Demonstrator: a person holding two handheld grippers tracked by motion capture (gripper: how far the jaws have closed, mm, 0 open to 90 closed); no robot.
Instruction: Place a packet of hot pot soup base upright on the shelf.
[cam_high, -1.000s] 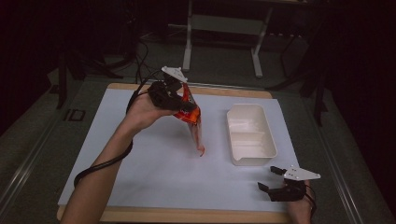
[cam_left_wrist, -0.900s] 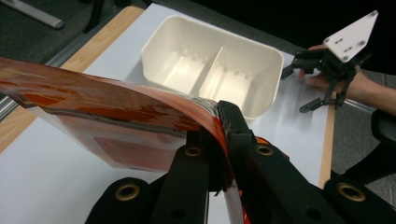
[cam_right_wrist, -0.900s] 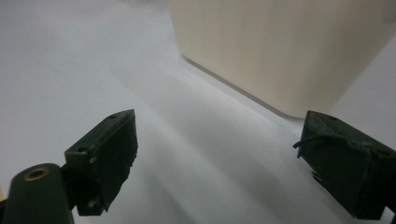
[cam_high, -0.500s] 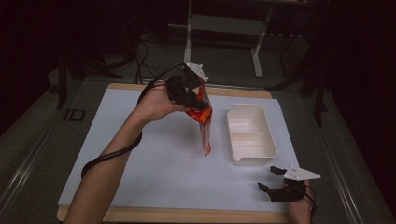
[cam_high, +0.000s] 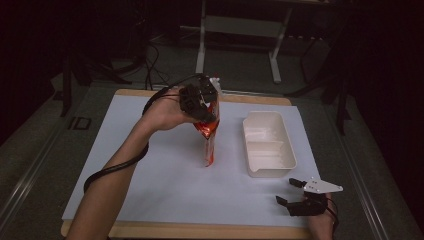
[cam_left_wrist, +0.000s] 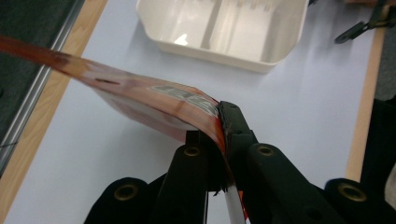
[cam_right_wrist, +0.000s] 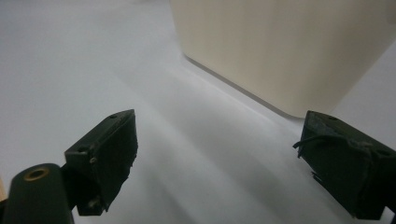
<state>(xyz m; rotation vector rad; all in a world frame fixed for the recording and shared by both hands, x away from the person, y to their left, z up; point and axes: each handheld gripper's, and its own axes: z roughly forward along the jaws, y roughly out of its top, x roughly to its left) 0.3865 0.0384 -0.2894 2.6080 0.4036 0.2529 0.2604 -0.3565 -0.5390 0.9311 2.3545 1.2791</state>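
Left gripper (cam_high: 209, 116) is clamped tight on the top edge of an orange-red pouch (cam_high: 209, 145); in the left gripper view the jaws pinch the flat seal (cam_left_wrist: 205, 109) with no gap. The pouch hangs nearly upright under the gripper, its lower end touching or just above the white mat (cam_high: 165, 180), left of the tray (cam_high: 268, 145) and apart from it.

Right gripper (cam_high: 300, 200) rests low at the near right corner of the mat, jaws wide apart, nothing between them. In its own view the tray's outer wall (cam_right_wrist: 280, 51) stands just ahead.

Tray: cream, rectangular, with a low ridge dividing the floor, nothing in it. Mat lies on a wooden-edged bench (cam_high: 200, 231).

Step in hand, as judged: carrying the pouch toward the tray. To do it well:
- keep the pinch on the seal, since the film is slick and the body swings freely below;
- lift enough for the lower end to clear the tray's near rim;
- lower until the pouch lies flat inside, then release;
- the free gripper could steady the tray if it slides.

Writing: a band of pale print runs along the pouch near the seal; too blurred to read. No brand made out. A dark "ID" mark (cam_high: 79, 123) shows on the surface left of the bench.
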